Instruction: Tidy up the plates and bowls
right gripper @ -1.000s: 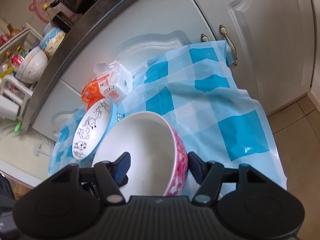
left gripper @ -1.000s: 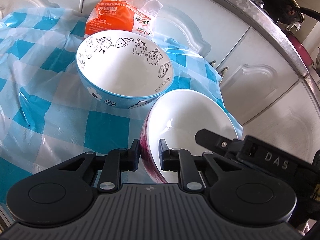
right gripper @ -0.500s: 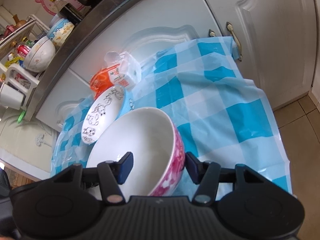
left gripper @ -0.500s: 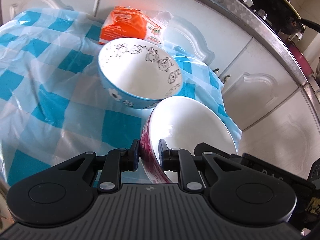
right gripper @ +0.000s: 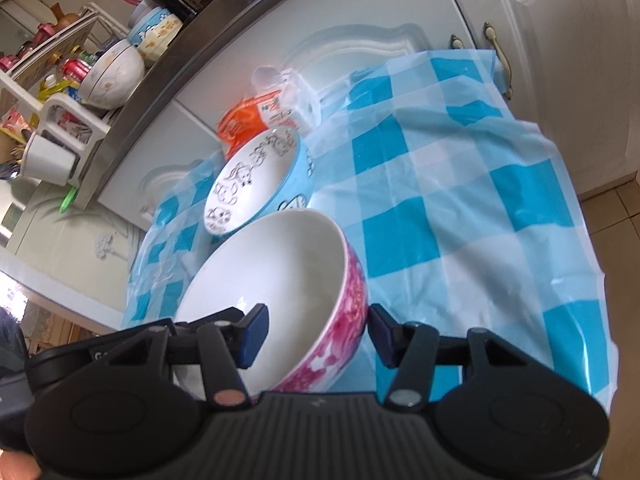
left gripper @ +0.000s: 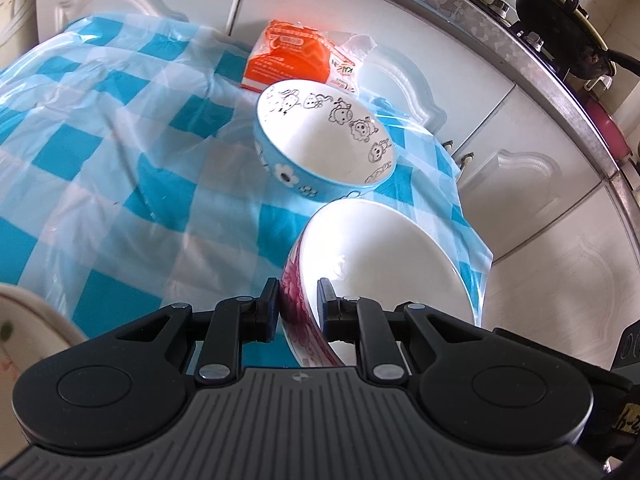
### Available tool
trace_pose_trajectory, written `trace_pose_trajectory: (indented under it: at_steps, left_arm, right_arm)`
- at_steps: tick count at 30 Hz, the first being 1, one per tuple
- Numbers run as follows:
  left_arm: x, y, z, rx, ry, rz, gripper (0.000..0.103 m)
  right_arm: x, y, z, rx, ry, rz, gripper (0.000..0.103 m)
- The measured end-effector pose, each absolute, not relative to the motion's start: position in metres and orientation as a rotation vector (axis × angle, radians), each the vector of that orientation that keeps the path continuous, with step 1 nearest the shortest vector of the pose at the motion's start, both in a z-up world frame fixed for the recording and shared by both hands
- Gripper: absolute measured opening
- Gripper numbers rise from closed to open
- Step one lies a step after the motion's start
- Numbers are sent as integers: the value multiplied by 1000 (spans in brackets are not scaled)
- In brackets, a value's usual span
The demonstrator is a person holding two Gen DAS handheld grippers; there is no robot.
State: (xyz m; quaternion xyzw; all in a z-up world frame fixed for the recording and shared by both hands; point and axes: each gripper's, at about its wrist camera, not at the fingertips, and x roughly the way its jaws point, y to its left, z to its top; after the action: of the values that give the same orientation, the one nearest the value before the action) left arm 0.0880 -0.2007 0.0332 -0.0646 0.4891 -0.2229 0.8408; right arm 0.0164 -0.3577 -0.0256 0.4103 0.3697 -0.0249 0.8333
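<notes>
Two bowls on a table under a blue-and-white checked plastic cloth (left gripper: 120,140), pushed up against white cabinet doors (left gripper: 520,200).

Nearest, a white-lined bowl with pink flowers outside (left gripper: 380,280), tilted, towards the table's near right corner as seen from the left wrist camera. Hard to tell whether still resting on the cloth or lifted clear of it.

Gripped by the left gripper (left gripper: 298,304): jaws nearly together, one pad against the flowered outside, the other against the white inside, pinching the wall just below the rim.

Straddled on the opposite side by the right gripper (right gripper: 316,328): jaws about a third apart and just now closing, with the bowl's wall between them. Outer pad just beside the pink wall, inner pad hanging inside the bowl and apart from the wall, so no squeeze there.

Behind it, towards the table's far edge, a sky-blue bowl with cartoon sheep drawn round its white inside (left gripper: 324,148), tipped on its side. Rims close together; touching or not, cannot tell.

Just beyond, at the far edge against the cabinets, an orange and white packet (left gripper: 296,56).

At the near left corner, part of a white dish rim (left gripper: 24,320), mostly out of view.

Above the cabinets, a steel-edged counter (left gripper: 540,80) with a black wok (left gripper: 560,28), and in the right wrist view a rack with more bowls (right gripper: 112,72).
</notes>
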Motion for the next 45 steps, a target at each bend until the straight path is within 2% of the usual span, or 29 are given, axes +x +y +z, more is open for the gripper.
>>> trace_pose_trajectory:
  at_steps: [14, 45]
  left_arm:
    - [78, -181, 36, -145, 1036, -436, 16]
    - [75, -215, 11, -111, 1052, -489, 16]
  right_arm:
    - [8, -344, -23, 868, 796, -4, 55]
    - [-10, -362, -38, 850, 755, -105, 53]
